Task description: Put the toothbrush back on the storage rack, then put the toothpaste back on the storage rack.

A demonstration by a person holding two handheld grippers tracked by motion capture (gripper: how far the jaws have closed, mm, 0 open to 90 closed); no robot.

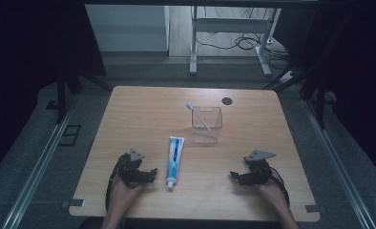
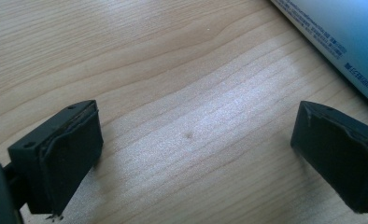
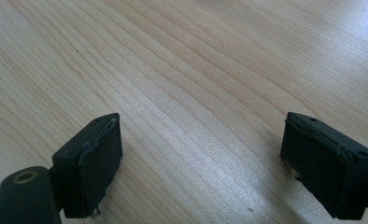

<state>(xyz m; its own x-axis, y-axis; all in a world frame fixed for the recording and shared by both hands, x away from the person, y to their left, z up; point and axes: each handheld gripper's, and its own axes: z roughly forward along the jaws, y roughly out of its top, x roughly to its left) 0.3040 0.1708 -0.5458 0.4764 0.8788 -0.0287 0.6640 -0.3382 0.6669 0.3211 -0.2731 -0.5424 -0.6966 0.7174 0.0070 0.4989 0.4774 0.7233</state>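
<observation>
Between your two grippers, nearer the left one, the toothpaste tube point(image 1: 175, 161) lies flat on the worktop point(image 1: 129, 114), cap toward you, long axis running front to back with a slight lean. Your left gripper point(image 1: 150, 174) sits just beside the cap end, to its left, jaws spread wide and empty; in the left gripper view the tube point(image 2: 341, 32) crosses the upper right corner, outside the jaw gap. Your right gripper point(image 1: 235, 176) is well apart on the other side, also wide open, holding nothing. Beyond the tube stands the clear cup point(image 1: 206, 125) with a toothbrush point(image 1: 198, 116) leaning in it. Left is my pick: swing it right, straddle the tube across its width.
</observation>
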